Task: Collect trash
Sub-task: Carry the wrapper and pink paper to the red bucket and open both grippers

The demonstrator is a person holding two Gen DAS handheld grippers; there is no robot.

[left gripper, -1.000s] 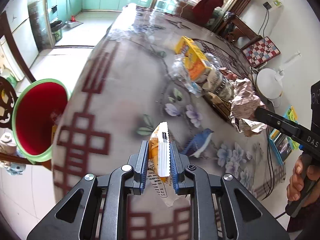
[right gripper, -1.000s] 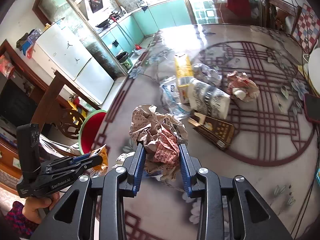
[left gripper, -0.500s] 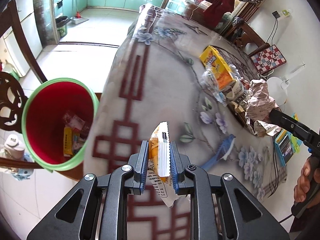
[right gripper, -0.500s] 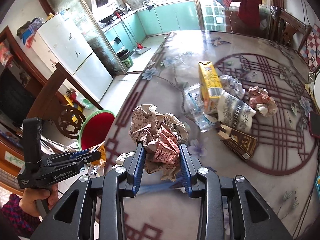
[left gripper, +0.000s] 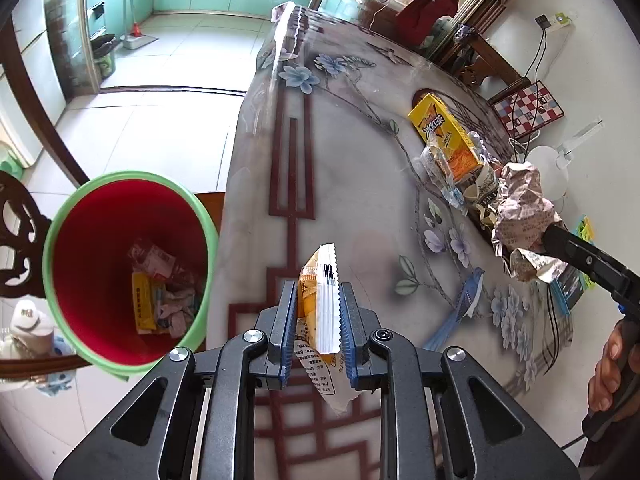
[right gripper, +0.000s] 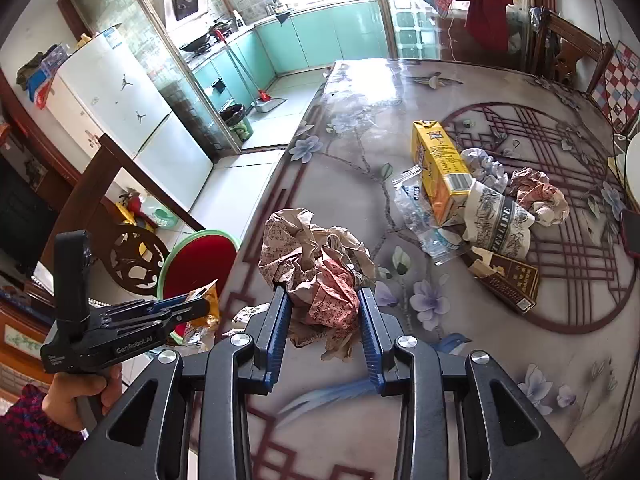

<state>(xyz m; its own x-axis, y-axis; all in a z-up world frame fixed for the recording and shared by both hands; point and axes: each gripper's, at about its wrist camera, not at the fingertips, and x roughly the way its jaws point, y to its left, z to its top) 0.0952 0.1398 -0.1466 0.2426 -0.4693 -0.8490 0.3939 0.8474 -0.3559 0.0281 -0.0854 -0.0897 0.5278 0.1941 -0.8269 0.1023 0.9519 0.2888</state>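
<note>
The left gripper (left gripper: 318, 312) is clamped on an orange-and-white snack wrapper (left gripper: 320, 304), which stands up between its blue pads and hangs out below them. Down and to the left of these tongs, beside the table edge, stands the green-rimmed red trash bin (left gripper: 64, 220) with a yellow packet and other scraps at its bottom.

The right gripper (right gripper: 322, 312) is closed on a crumpled paper ball (right gripper: 316, 268) that bulges above and in front of its fingers. Ahead and to the right of it, on the flowered table (right gripper: 360, 128), lies the remaining heap: a yellow juice carton (right gripper: 438, 160), a clear plastic wrapper (right gripper: 416, 212) touching it, a printed paper cup (right gripper: 500, 220) on its side, a brown box (right gripper: 508, 280) and another crumpled wad (right gripper: 540, 196). The left gripper shows low at this view's left, held in a hand (right gripper: 80, 392).
</note>
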